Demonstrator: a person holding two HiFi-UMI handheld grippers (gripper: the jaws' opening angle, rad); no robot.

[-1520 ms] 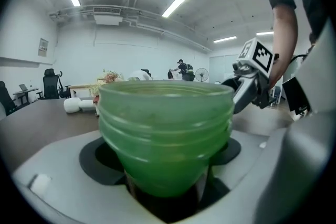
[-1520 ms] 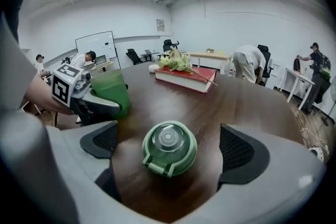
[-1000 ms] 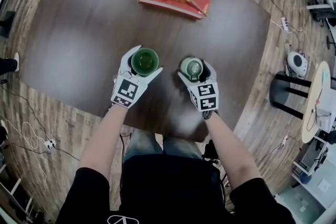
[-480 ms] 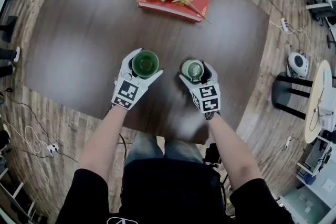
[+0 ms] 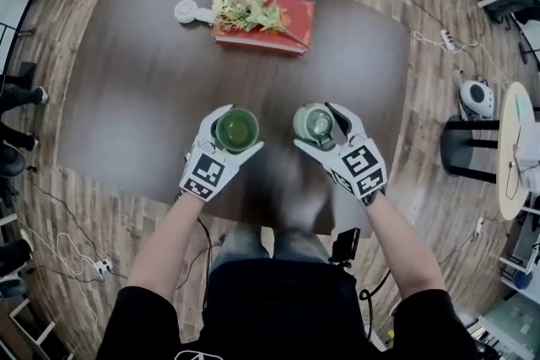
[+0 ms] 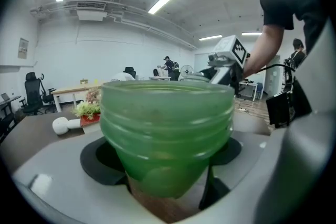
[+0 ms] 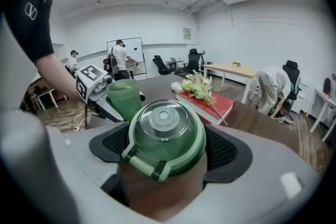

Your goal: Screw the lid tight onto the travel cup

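A green translucent travel cup (image 5: 235, 130) with a threaded rim stands upright between the jaws of my left gripper (image 5: 229, 131), which is shut on it; the cup (image 6: 167, 134) fills the left gripper view. My right gripper (image 5: 323, 126) is shut on the pale green lid (image 5: 312, 123) with a clear dome; the lid (image 7: 164, 136) sits between the black pads. Cup and lid are side by side, a small gap apart, over the front part of the dark table (image 5: 126, 80). In the right gripper view the cup (image 7: 124, 99) and the left gripper (image 7: 94, 86) show to the left.
A red book (image 5: 268, 25) with a bunch of flowers (image 5: 243, 4) on it lies at the table's far side, a small white fan (image 5: 187, 11) beside it. A black stool (image 5: 469, 149) and a white table (image 5: 516, 156) stand to the right. People stand in the room behind.
Both grippers with cup and lid sit lower in the head view and the right gripper has shifted a little to the right; the book and flowers appear farther away. Both grips unchanged.
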